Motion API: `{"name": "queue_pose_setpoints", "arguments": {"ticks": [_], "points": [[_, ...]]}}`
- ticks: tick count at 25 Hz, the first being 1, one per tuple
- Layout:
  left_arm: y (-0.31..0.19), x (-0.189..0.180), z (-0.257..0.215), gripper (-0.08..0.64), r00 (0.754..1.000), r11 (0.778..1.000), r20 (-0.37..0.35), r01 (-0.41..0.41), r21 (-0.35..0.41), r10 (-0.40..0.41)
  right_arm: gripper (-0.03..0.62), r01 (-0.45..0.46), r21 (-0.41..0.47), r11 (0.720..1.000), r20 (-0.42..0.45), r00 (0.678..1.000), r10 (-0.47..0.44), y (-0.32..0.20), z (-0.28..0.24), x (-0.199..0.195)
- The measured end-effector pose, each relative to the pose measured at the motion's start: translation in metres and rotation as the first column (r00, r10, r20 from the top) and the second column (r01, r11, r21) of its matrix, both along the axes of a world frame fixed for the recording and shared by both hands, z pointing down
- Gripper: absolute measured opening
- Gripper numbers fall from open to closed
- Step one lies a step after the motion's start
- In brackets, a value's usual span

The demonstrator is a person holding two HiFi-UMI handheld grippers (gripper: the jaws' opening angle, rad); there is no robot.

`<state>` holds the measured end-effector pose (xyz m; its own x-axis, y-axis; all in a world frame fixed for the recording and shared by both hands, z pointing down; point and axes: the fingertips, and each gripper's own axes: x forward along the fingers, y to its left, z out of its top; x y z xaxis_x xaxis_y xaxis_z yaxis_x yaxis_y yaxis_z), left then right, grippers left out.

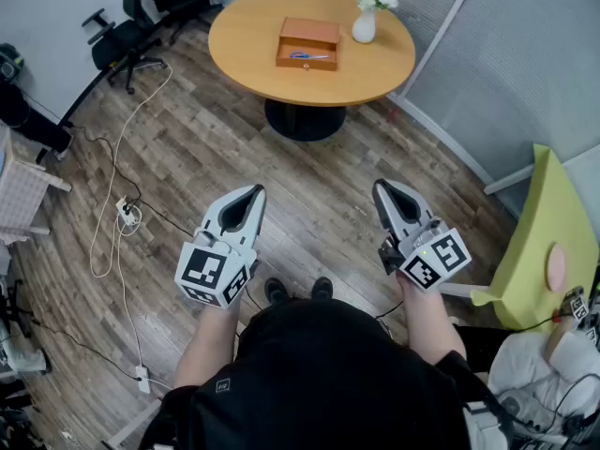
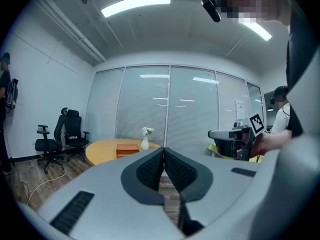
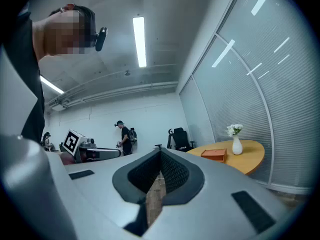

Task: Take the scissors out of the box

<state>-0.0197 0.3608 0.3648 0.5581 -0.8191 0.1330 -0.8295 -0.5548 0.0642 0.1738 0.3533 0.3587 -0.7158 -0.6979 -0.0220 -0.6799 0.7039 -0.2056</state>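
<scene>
An open orange box point(image 1: 307, 43) sits on the round wooden table point(image 1: 244, 36) far ahead of me. Blue-handled scissors point(image 1: 307, 56) lie inside it. Both grippers hang near my body over the wooden floor, well short of the table. My left gripper point(image 1: 255, 191) is shut and empty, and so is my right gripper point(image 1: 381, 187). The left gripper view has its closed jaws point(image 2: 163, 151) in front, with the box point(image 2: 127, 149) small on the table behind. From the right gripper point(image 3: 160, 151), the box point(image 3: 214, 154) shows at the right.
A white vase of flowers point(image 1: 365, 22) stands on the table beside the box. Black office chairs point(image 1: 141, 17) stand at the far left. Cables and a power strip point(image 1: 124, 216) lie on the floor. A yellow-green chair point(image 1: 536, 242) is at the right. A person point(image 3: 125, 139) stands far off.
</scene>
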Motion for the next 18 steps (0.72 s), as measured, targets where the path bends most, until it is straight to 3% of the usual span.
{"name": "queue_pose_setpoints", "arguments": {"ticks": [10,18], "points": [[0.005,-0.021,0.001,0.015,1.000,1.000,-0.014,0.004,-0.002,-0.004,0.035,0.010,0.010,1.000,0.002,1.000,-0.010,0.003,-0.002,-0.021],[0.011,-0.060,0.000,0.015,0.999,1.000,-0.030,0.018,0.011,-0.018,0.035,0.022,0.036,0.999,0.002,1.000,-0.023,0.006,-0.010,-0.057]]}}
